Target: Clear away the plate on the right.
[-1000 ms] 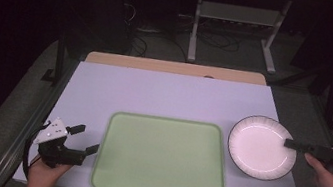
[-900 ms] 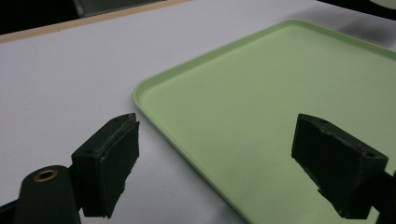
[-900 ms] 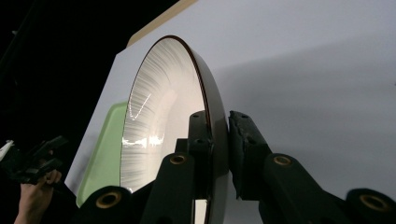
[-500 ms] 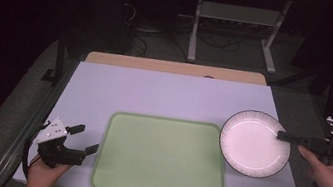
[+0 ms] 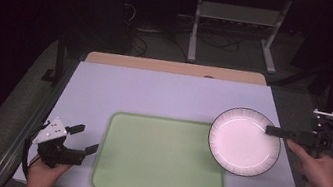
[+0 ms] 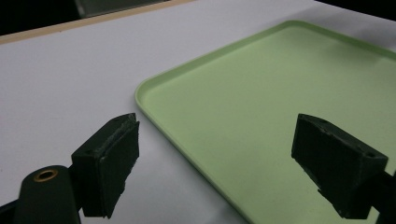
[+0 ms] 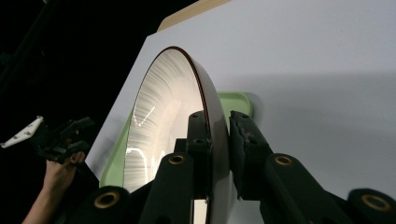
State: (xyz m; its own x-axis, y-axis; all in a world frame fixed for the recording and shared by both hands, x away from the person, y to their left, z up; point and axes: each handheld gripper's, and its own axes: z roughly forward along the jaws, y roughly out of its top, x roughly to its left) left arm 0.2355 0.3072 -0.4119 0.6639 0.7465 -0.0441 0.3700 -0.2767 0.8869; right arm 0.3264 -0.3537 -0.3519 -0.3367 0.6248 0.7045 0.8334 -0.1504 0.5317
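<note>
High view above table (image 5: 164,93) looking forward-down, gripper views close along jaws, all sharing green tray (image 5: 159,158).

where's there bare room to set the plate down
The green tray is bare all over, between the open left gripper and the plate clamped by the right gripper. The white table beyond the tray is bare too. Nowhere looks crowded.

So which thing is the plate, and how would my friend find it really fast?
Start at the pale table and find the big green tray lying flat in its middle. Just off the tray's far right corner is the plate, pinched at its rim by the right gripper. It is the one round thing: white, with a thin dark rim.
</note>
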